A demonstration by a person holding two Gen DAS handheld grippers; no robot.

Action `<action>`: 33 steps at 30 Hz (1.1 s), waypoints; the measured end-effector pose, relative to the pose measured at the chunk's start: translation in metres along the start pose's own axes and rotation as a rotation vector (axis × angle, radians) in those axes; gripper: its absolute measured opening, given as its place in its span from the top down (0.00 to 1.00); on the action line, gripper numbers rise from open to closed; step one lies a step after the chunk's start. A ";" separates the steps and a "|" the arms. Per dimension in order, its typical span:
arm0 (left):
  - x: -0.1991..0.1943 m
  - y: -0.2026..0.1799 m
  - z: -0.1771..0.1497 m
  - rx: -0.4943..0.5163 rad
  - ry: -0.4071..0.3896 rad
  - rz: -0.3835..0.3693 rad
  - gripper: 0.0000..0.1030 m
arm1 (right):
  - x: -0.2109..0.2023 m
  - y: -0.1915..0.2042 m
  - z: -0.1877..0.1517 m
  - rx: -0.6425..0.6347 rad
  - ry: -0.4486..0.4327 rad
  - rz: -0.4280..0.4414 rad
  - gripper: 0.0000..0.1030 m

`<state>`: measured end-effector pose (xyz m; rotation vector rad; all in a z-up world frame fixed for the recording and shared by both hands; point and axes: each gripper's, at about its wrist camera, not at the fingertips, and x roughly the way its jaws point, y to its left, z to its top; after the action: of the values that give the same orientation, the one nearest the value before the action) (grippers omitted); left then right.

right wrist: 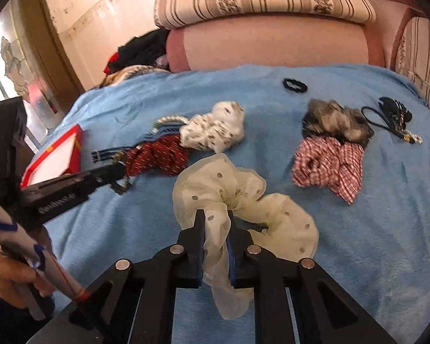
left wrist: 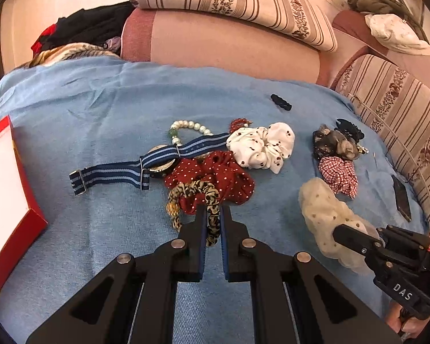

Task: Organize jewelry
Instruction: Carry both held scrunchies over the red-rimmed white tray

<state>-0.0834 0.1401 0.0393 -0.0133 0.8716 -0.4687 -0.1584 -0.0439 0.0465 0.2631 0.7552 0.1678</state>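
Left tongs (left wrist: 213,215): closed on the leopard scrunchie (left wrist: 212,200), which lies at the near edge of the red scrunchie (left wrist: 215,177).
Right tongs (right wrist: 216,218): closed on the cream scrunchie (right wrist: 243,200), a sheer one with dots, to the right of the red scrunchie and a little nearer; part of it hangs between the fingers.
Red scrunchie: in the middle of the blue blanket (left wrist: 100,114), dark red with white dots.
Watch (left wrist: 157,163): touching the red scrunchie on its left, with a blue striped strap that reaches further left.
Pearls (left wrist: 189,127): just behind the watch and the red scrunchie.
White scrunchie (left wrist: 262,146): touching the red scrunchie at its far right side.
Checked scrunchie (right wrist: 326,163): well to the right of the red scrunchie, red and white.
Grey scrunchie (right wrist: 335,123): just behind the checked one, touching it.
Black clip (right wrist: 392,111): right of the grey scrunchie, with a black elastic and some small beads.
Black tie (right wrist: 294,85): far behind the red scrunchie, alone on the blanket.
Red box (left wrist: 5,189): well left of the red scrunchie, at the blanket's edge, white inside.
Cushions (left wrist: 229,3): behind the blanket, striped.
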 end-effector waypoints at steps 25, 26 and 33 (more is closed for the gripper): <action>-0.071 0.047 0.004 -0.085 -0.129 0.052 0.92 | -0.028 0.064 0.012 -0.037 -0.089 0.085 0.88; -0.074 0.052 0.003 -0.094 -0.134 0.056 0.92 | -0.029 0.070 0.014 -0.049 -0.093 0.089 0.88; -0.095 0.090 0.001 -0.165 -0.172 0.083 0.92 | -0.024 0.113 0.033 -0.117 -0.105 0.136 0.88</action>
<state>-0.0996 0.2584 0.0914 -0.1666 0.7364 -0.3122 -0.1586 0.0524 0.1184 0.2101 0.6206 0.3234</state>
